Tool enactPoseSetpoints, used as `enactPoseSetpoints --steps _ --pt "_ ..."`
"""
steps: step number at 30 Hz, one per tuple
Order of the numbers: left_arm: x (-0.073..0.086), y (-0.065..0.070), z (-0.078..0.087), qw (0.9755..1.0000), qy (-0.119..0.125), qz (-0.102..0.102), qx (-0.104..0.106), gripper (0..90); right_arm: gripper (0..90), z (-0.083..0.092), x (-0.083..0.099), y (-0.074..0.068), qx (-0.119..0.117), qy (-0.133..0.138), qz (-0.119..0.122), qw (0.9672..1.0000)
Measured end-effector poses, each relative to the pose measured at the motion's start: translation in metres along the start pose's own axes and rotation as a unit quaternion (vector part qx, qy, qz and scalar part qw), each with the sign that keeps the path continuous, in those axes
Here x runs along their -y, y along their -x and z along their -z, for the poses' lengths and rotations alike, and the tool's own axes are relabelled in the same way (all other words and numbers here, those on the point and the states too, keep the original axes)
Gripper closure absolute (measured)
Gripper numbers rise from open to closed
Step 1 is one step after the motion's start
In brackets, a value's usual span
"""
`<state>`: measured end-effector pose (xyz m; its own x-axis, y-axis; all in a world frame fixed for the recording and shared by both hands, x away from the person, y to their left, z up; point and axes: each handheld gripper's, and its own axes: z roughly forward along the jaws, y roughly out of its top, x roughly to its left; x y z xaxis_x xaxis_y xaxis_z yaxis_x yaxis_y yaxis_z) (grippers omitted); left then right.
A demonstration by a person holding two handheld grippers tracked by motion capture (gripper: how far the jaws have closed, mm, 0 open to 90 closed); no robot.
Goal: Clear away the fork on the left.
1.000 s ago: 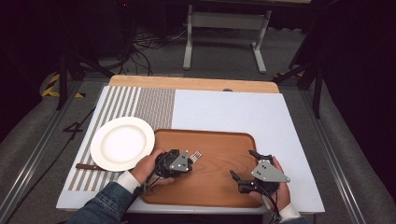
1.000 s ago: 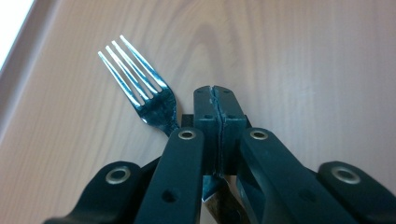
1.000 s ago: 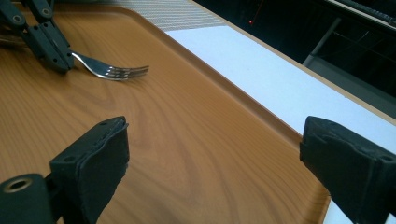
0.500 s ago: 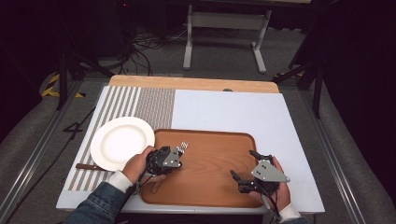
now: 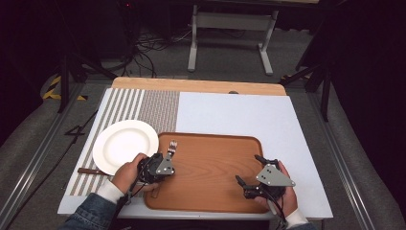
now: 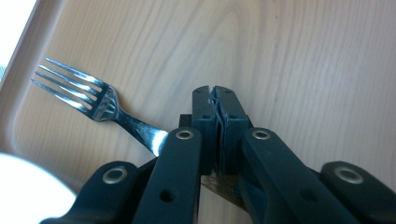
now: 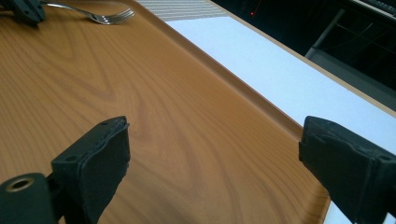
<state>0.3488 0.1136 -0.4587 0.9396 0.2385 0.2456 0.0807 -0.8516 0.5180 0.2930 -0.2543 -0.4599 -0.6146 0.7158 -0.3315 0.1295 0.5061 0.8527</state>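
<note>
Looking at your left gripper (image 5: 165, 160), the jaws are pressed together on the fork (image 6: 81, 93), pinching its handle low down while the tines stick out ahead over the left end of the wooden tray (image 5: 215, 191). In the left gripper view the handle runs off at an angle under the jaws instead of straight through the pads, so I'd guess the hold is thin and off-centre. That's your main risk: tilt or swing it quickly and the fork could pivot in the pads or slide out and clatter onto the tray.

Second thing to watch is the tray's raised rim on that side. The tines sit low and close to it, so dragging sideways toward the white plate (image 5: 124, 143) without lifting first could catch them on the lip. The plate itself is just beside the tray's left edge, so a low sweep might knock its rim too. There's also a knife (image 5: 91, 171) poking out from under the plate's near side on the striped placemat (image 5: 143, 105), worth not bumping.

Room-wise you're fine: the pale worktop (image 5: 239, 110) behind the tray is open, and the middle of the tray is bare. Your right gripper (image 5: 250, 175) hovers with jaws wide apart and nothing between them over the tray's near right corner, well apart from the fork.
</note>
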Motion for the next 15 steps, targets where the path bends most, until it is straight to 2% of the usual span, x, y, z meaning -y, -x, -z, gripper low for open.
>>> enactPoseSetpoints --steps 5,15 --pt "0.008 0.001 0.004 0.9998 0.006 0.017 0.003 86.4 9.5 0.0 0.001 0.0 0.002 -0.002 -0.001 1.0" --pt "0.022 0.008 0.012 0.9994 0.012 0.032 0.003 86.1 9.5 -0.001 0.0 0.0 -0.001 -0.004 -0.003 1.0"
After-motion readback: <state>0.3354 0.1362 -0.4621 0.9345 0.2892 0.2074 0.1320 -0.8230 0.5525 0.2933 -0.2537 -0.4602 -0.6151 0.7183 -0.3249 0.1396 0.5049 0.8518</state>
